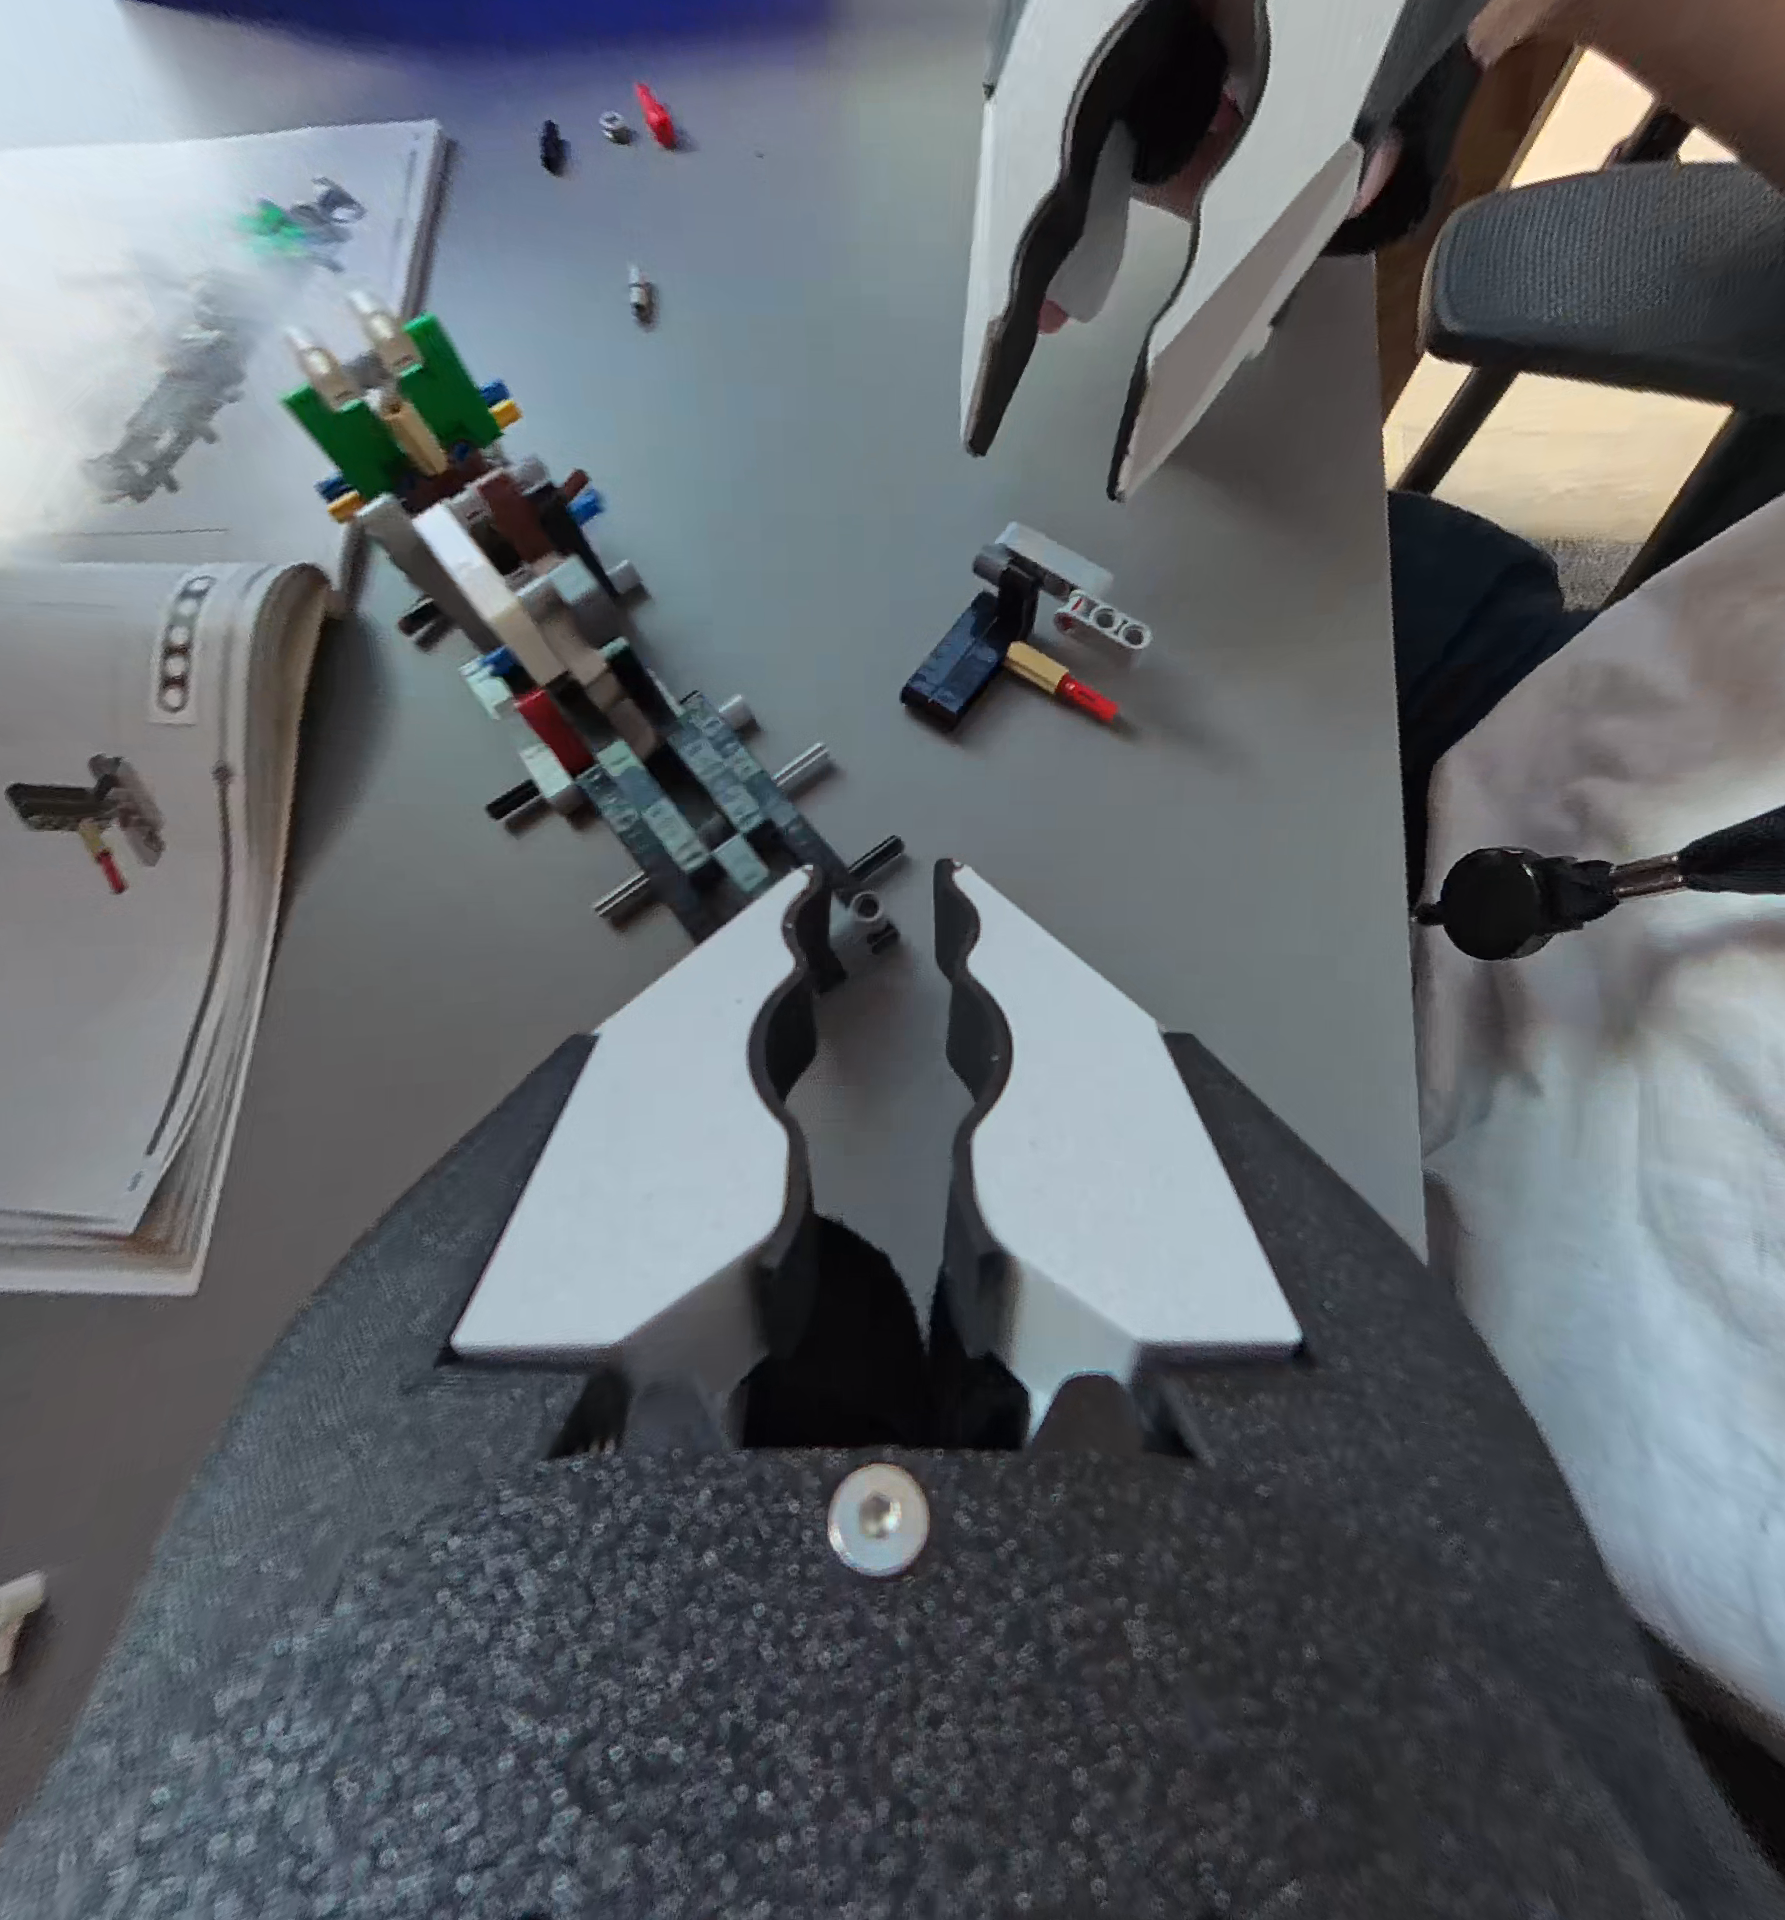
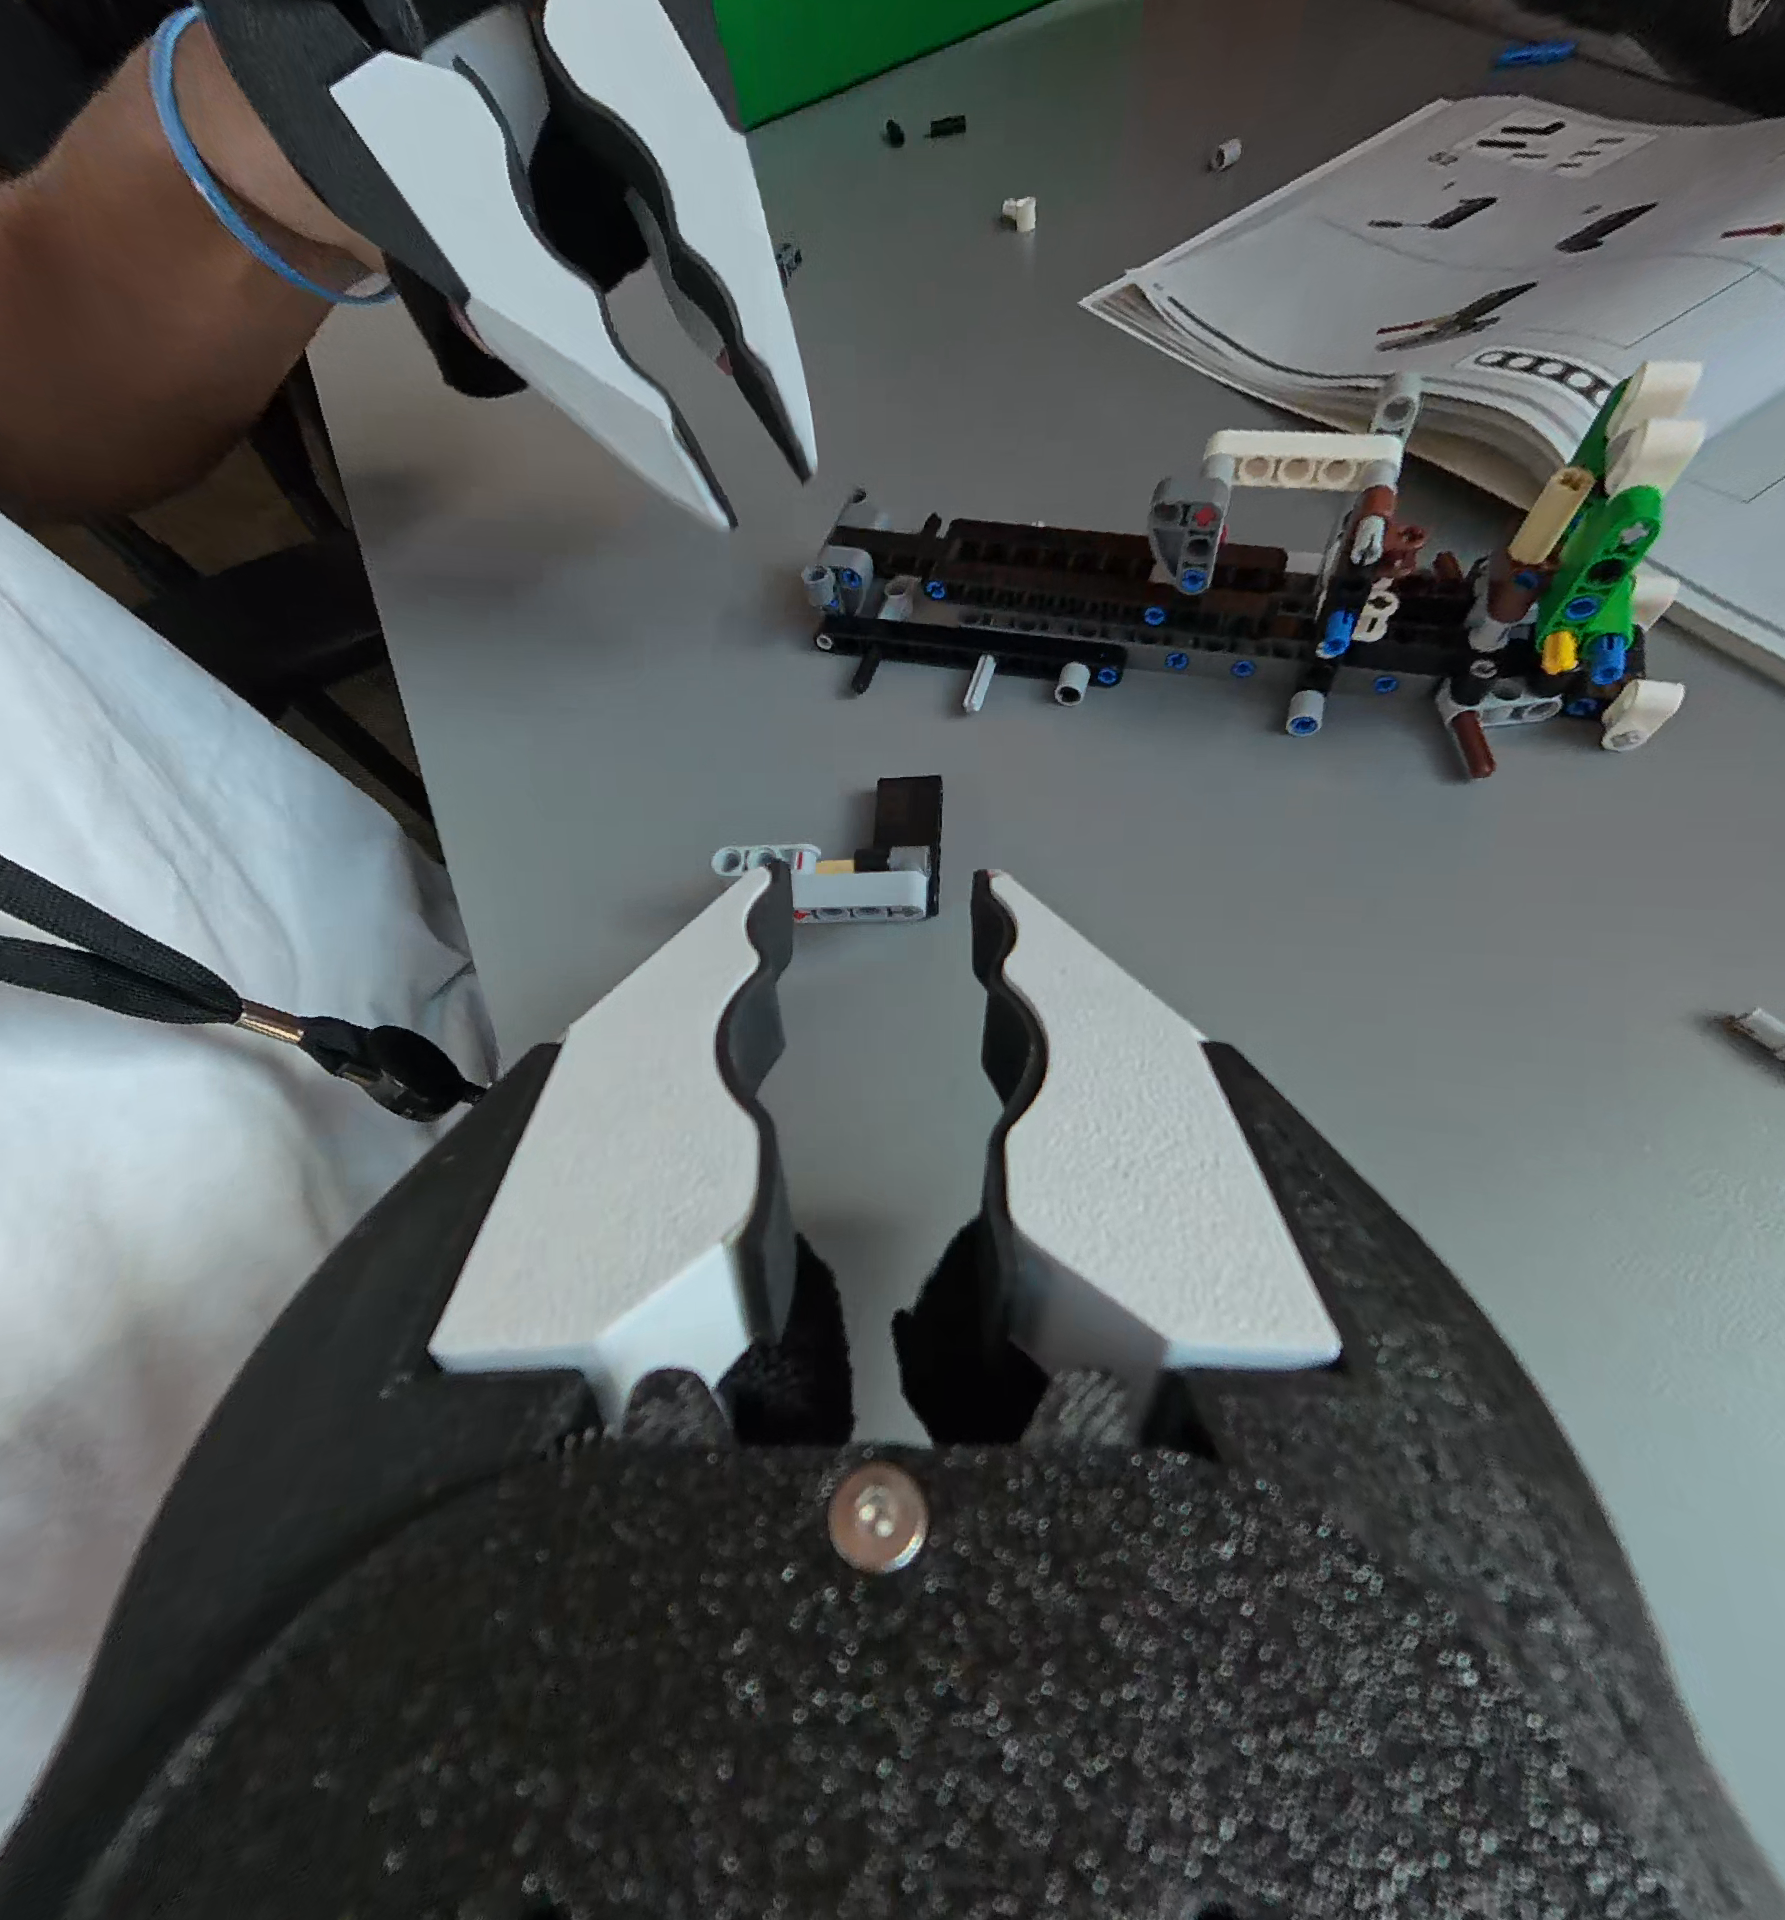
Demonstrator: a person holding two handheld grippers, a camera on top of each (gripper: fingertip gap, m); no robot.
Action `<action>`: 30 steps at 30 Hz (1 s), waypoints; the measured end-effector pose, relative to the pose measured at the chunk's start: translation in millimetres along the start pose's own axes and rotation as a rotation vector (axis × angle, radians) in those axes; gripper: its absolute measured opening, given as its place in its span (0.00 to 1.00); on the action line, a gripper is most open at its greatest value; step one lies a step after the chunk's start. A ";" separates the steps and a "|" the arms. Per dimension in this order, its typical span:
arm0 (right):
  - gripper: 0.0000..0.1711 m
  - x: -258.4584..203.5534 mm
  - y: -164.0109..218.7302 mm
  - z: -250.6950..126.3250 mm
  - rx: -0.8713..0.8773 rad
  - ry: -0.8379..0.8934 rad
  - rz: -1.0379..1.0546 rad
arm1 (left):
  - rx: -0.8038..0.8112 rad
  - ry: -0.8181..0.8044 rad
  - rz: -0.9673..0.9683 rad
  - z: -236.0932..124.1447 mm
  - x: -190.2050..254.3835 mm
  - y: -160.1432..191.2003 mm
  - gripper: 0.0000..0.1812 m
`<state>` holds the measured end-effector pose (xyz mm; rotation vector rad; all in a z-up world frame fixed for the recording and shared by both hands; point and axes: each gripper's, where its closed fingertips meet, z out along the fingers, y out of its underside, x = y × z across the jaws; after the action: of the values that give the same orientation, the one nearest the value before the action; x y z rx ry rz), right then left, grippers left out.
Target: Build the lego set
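Both grippers stand apart over the grey table [image 2: 1387, 935], each holding nothing. Left gripper [image 1: 875, 883] has its jaws parted, tips hovering at the near end of the long lego chassis [image 1: 555, 644], just beside a small grey connector there; whether a tip touches it cannot be told. Right gripper [image 2: 880, 883] is likewise spread, its tips close to the small sub-assembly [image 2: 867, 862] of black, grey, tan and red pieces, which lies on the table apart from the chassis. The chassis carries green upright parts [image 2: 1594, 561] at its far right end in the right wrist view. An open instruction booklet [image 2: 1490, 270] lies beyond it, printed with step drawings; its writing is too small to read. Loose pins [image 1: 607, 130] lie scattered on the far table. No containers can be clearly made out.
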<state>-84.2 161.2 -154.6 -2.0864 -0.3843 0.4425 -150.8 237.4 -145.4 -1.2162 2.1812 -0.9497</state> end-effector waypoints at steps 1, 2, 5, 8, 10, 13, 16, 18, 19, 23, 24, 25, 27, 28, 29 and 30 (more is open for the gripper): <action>0.19 0.6 0.2 0.0 -0.004 -0.003 0.019 | 0.031 -0.018 -0.023 -7.1 -7.7 0.7 0.10; 0.19 0.7 0.4 -0.5 -0.010 -0.007 0.039 | 0.060 -0.027 -0.050 -13.5 -14.8 1.9 0.10; 0.19 0.0 -4.2 -3.0 -0.014 -0.021 0.063 | 0.120 -0.090 -0.098 -27.8 -41.1 7.8 0.10; 0.22 -5.4 -9.8 -3.1 -0.023 -0.080 0.053 | 0.108 -0.136 -0.084 -33.0 -63.1 13.2 0.10; 0.26 -5.7 -5.2 1.4 -0.065 -0.088 0.014 | 0.106 -0.140 -0.078 -30.6 -72.4 11.5 0.10; 0.28 -5.2 2.7 9.0 -0.110 -0.068 -0.032 | 0.115 -0.157 -0.052 -21.7 -83.7 8.1 0.10; 0.28 -7.5 8.3 14.4 -0.133 -0.059 -0.050 | 0.151 -0.174 -0.051 -14.0 -92.9 6.3 0.09; 0.28 -6.8 8.5 17.5 -0.128 -0.045 -0.063 | 0.198 -0.152 -0.088 -12.1 -94.9 4.3 0.09; 0.26 -7.6 8.0 18.7 -0.119 -0.050 -0.063 | 0.214 -0.138 -0.111 -12.2 -95.6 4.6 0.09; 0.20 -1.6 9.2 22.1 -0.123 -0.032 -0.062 | 0.232 -0.120 -0.168 -15.4 -101.9 11.5 0.09; 0.18 -1.8 9.4 22.8 -0.125 -0.039 -0.060 | 0.234 -0.106 -0.192 -15.3 -102.2 12.5 0.09; 0.18 -2.9 9.6 23.2 -0.128 -0.049 -0.056 | 0.235 -0.095 -0.213 -15.3 -102.5 12.8 0.09; 0.18 -3.3 9.4 22.2 -0.133 -0.061 -0.053 | 0.221 -0.092 -0.219 -15.3 -103.5 13.0 0.09; 0.18 -1.6 8.2 20.5 -0.127 -0.054 -0.056 | 0.204 -0.105 -0.209 -14.9 -105.6 13.5 0.08; 0.18 0.6 6.4 17.8 -0.116 -0.048 -0.060 | 0.185 -0.125 -0.195 -14.3 -108.6 13.6 0.08; 0.18 4.1 3.2 13.7 -0.098 -0.036 -0.058 | 0.169 -0.139 -0.180 -13.3 -111.1 12.8 0.08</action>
<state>-86.4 171.5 -164.8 -2.1587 -0.4947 0.4346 -111.1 342.6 -139.3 -1.3695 1.8685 -1.0642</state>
